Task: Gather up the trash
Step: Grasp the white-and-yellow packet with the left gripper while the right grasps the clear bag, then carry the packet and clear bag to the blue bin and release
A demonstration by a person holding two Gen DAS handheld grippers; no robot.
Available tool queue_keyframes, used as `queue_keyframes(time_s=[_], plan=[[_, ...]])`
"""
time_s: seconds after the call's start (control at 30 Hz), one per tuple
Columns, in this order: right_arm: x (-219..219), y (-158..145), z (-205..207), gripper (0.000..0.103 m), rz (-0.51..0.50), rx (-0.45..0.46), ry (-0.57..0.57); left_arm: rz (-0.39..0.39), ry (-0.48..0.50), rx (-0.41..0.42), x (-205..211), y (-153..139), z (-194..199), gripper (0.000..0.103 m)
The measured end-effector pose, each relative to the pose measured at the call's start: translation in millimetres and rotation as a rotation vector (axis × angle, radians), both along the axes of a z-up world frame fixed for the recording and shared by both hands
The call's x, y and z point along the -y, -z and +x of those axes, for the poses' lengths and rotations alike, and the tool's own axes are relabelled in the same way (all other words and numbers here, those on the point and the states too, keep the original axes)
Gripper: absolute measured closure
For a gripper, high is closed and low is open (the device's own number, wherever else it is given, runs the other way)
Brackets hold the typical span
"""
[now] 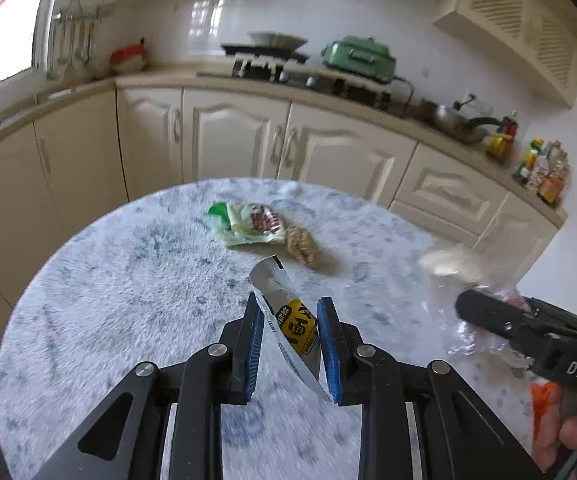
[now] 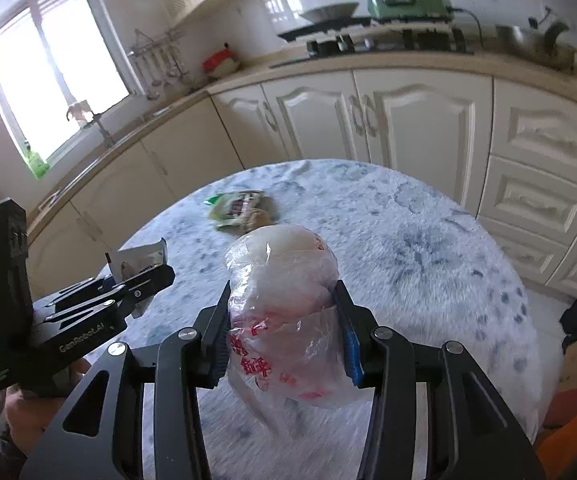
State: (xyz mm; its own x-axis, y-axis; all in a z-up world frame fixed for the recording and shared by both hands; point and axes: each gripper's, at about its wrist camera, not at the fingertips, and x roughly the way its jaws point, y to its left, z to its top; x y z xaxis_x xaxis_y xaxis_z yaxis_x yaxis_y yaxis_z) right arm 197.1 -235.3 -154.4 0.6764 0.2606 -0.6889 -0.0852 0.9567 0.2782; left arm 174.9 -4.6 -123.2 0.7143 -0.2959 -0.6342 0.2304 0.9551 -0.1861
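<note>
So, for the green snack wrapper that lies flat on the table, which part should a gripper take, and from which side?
Probably the near edge of the green snack wrapper, coming low from the camera side. It lies flat on the furry table cover, so only an edge gives the fingers something to pinch. Avoid its right end, where the brown crumpled lump sits against it. Both grippers are full now.

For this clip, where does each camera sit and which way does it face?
Left wrist: sits on the left hand-held gripper, facing forward over the round table toward the kitchen cabinets; its fingers pinch a silver-yellow sachet; the right hand-held gripper intrudes at right.
Right wrist: sits on the right hand-held gripper, facing the same cabinets and the window; its fingers squeeze a clear plastic bag; the left hand-held gripper shows at left.
Shared: table, green wrapper, green appliance on the counter.
</note>
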Motion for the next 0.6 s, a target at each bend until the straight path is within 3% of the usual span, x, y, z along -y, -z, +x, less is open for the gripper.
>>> queue_keyframes(time_s=[0.27,0.6], plan=[[1,-35,-53,0.058,-0.008,0.082,0.031,-0.010,0.044,0.112,6,-30,-74,0.080],[40,-79,-120,0.058,-0.030,0.186,0.127,-0.050,0.149,0.220,34,-61,-130,0.080]])
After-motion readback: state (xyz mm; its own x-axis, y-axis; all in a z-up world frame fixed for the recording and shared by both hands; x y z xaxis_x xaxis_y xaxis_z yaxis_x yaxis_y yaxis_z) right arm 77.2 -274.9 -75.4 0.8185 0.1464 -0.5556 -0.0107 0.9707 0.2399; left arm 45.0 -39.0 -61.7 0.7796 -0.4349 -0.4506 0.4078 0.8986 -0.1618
